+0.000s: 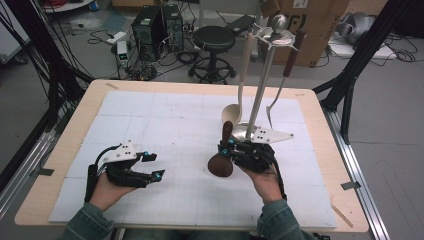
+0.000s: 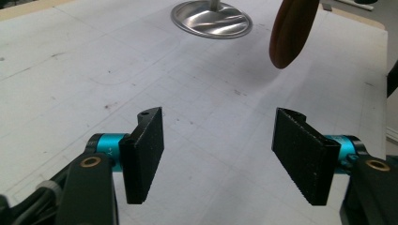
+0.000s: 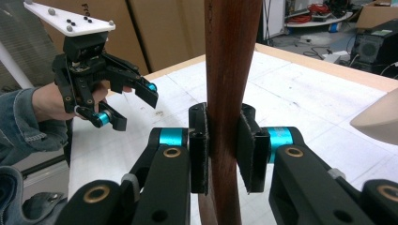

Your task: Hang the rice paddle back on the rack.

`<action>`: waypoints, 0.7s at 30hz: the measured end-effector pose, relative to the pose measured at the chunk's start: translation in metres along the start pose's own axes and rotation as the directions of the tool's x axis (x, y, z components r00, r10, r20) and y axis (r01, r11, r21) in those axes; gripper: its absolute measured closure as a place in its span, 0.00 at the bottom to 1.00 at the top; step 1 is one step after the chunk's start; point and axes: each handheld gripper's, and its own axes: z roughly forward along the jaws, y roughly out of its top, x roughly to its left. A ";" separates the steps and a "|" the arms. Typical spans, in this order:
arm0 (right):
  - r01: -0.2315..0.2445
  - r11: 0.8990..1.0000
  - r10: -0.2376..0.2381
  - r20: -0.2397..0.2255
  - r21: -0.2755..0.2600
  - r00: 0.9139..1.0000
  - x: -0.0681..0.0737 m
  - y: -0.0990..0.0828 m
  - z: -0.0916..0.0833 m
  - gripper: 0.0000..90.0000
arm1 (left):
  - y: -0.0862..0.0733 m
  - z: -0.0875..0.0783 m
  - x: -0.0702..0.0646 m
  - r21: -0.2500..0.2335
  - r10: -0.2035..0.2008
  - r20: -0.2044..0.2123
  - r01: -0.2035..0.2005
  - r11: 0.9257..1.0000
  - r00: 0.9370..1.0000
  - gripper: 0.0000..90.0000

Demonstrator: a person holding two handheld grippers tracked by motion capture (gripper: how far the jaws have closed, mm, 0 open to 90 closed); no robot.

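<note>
Left gripper [image 1: 152, 166]: jaws apart, empty, low over the table's white mat [image 1: 150, 130]. Right gripper [image 1: 229, 149]: clamped on dark wooden spoon [image 1: 223, 159], handle upright, beside the utensil stand [image 1: 260, 80]. Step: carrying spoon. Next, probably: hang it on the stand.

Two handheld black two-jaw grippers [image 1: 154, 166] [image 1: 226, 149]. One dark brown wooden spoon [image 1: 222, 159]. One tall steel utensil stand [image 1: 261, 85], carrying one cream spoon [image 1: 239, 95] and one brown-handled metal fork [image 1: 282, 85].
</note>
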 end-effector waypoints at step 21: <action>0.011 1.000 -0.010 0.035 -0.014 0.999 -0.010 0.016 -0.015 0.85 | -0.001 -0.004 0.005 0.003 -0.015 -0.056 0.015 1.000 0.998 0.23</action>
